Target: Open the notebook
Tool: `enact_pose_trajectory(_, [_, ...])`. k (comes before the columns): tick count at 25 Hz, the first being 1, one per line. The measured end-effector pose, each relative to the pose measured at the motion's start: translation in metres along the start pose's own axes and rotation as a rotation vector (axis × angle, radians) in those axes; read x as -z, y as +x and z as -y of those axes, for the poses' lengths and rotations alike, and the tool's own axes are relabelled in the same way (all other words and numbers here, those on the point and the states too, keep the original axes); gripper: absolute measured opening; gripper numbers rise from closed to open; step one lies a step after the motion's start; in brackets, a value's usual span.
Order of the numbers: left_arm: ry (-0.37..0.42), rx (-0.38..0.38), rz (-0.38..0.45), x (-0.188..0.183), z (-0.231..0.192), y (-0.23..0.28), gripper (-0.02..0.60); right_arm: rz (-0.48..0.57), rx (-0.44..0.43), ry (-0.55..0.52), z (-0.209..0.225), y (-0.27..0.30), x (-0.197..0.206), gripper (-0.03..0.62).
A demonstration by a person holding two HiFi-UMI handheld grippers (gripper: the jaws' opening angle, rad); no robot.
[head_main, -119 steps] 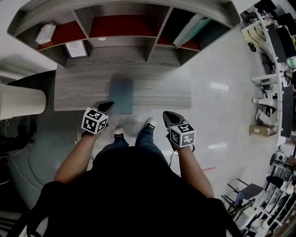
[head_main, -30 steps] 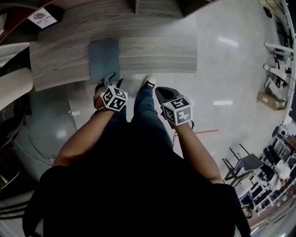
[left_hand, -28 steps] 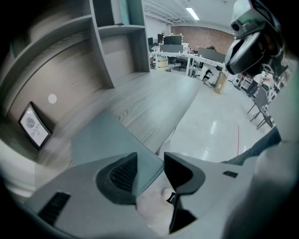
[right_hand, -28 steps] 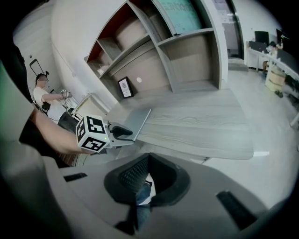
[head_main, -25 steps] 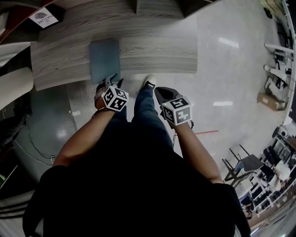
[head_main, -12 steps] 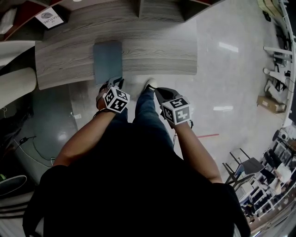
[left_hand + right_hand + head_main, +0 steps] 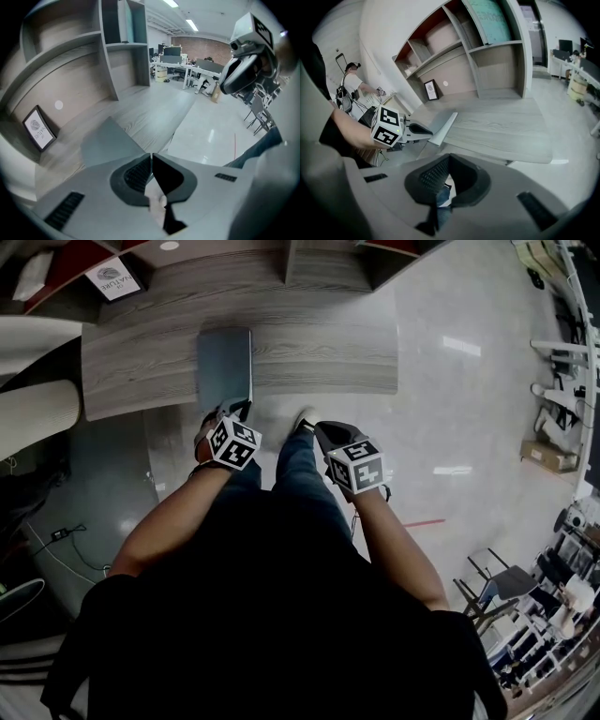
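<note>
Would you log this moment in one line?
left claw: just closed on notebook cover, edge raised | right claw: shut, empty

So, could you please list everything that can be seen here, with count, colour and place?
desk: one, grey wood, before the person
notebook: one, blue-grey, on the desk's near edge, cover lifted at the near end
shelves: one unit, grey with red backs, behind the desk
framed sign: one, white, desk's back left
cylinder: one, white, left of the desk
floor: one, pale and glossy, around the desk
box: one, brown, on the floor, far right
chairs: several, dark, far right
left tool: one, grey, jaws have just been closing, now shut on the notebook's cover
right tool: one, grey, shut, empty, short of the desk
jeans: one pair, blue, between the tools
</note>
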State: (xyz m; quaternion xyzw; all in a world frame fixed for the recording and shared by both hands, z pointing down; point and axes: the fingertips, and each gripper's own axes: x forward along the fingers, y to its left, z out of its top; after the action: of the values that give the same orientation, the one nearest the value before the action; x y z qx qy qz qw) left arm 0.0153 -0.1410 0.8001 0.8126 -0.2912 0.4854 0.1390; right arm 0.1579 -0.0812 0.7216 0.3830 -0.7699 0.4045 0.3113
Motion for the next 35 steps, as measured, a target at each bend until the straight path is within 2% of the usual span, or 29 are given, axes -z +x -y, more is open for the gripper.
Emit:
enact_pose_trajectory(10, [-0.024,-0.002,0.045,-0.006,-0.007,-0.031,0.018,0.029,0.025,-0.034,-0.01,-0.02,-0.008,0.002])
enact_pose_trajectory(18, [-0.072,-0.011,0.081,-0.007,-0.021,-0.06,0.017,0.045,0.035,-0.055,-0.022,-0.029,-0.014,0.002])
enact_pose_trajectory(35, [-0.097,-0.067,0.118,0.022,-0.061,-0.105,0.017,0.089,0.056,-0.108,-0.052,-0.037,-0.034,0.002])
